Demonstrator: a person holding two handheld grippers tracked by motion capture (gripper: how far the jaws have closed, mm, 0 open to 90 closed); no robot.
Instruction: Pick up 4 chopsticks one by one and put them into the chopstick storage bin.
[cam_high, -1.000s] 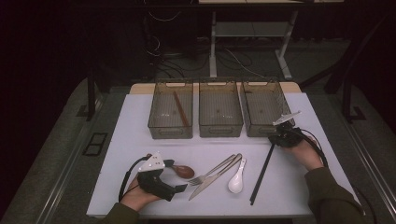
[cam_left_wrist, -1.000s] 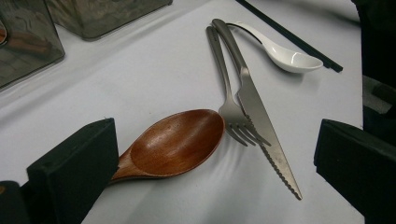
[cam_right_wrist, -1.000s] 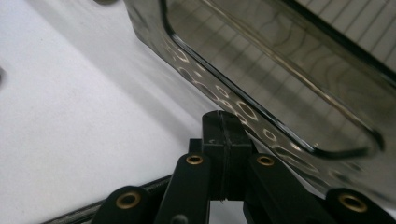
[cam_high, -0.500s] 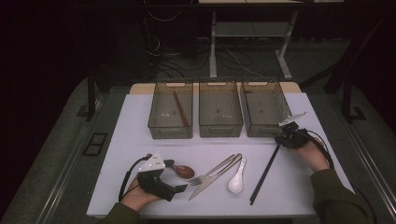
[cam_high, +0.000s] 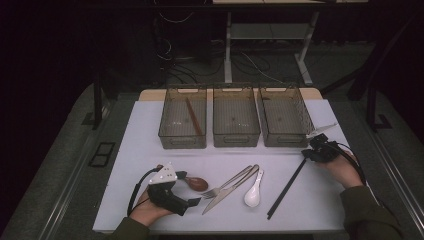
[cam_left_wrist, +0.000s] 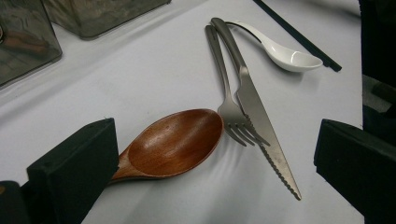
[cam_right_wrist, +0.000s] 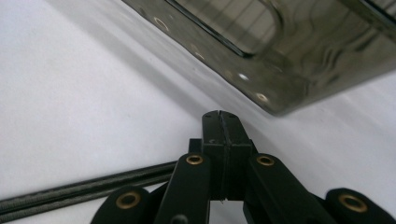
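Observation:
My left gripper (cam_high: 190, 189) rests low on the white table (cam_high: 140, 150) with its jaws open wide. In the left gripper view, my left gripper (cam_left_wrist: 212, 149) brackets the bowl of a brown wooden spoon (cam_left_wrist: 175, 142), and neither pad touches it. Right of the wooden spoon (cam_high: 197, 183) lie a steel fork (cam_high: 225, 184), a serrated knife (cam_high: 235, 189), a white ceramic spoon (cam_high: 252, 194) and black chopsticks (cam_high: 286, 189). My right gripper (cam_high: 307, 155) is shut at the chopsticks' far end. In the right gripper view, my right gripper (cam_right_wrist: 222, 122) has its pads closed on each other. The chopsticks (cam_right_wrist: 84, 189) run under its linkage.
Three clear bins stand in a row at the back: the left bin (cam_high: 182, 142) holds a brown wooden stick (cam_high: 194, 117), and the middle bin (cam_high: 236, 139) and right bin (cam_high: 282, 141) look bare. The right bin's corner (cam_right_wrist: 280, 100) looms just ahead of my right gripper.
My right gripper has slid to the right along the front of the right bin, and the chopsticks' far end has swung right with it. The left gripper has stayed put.

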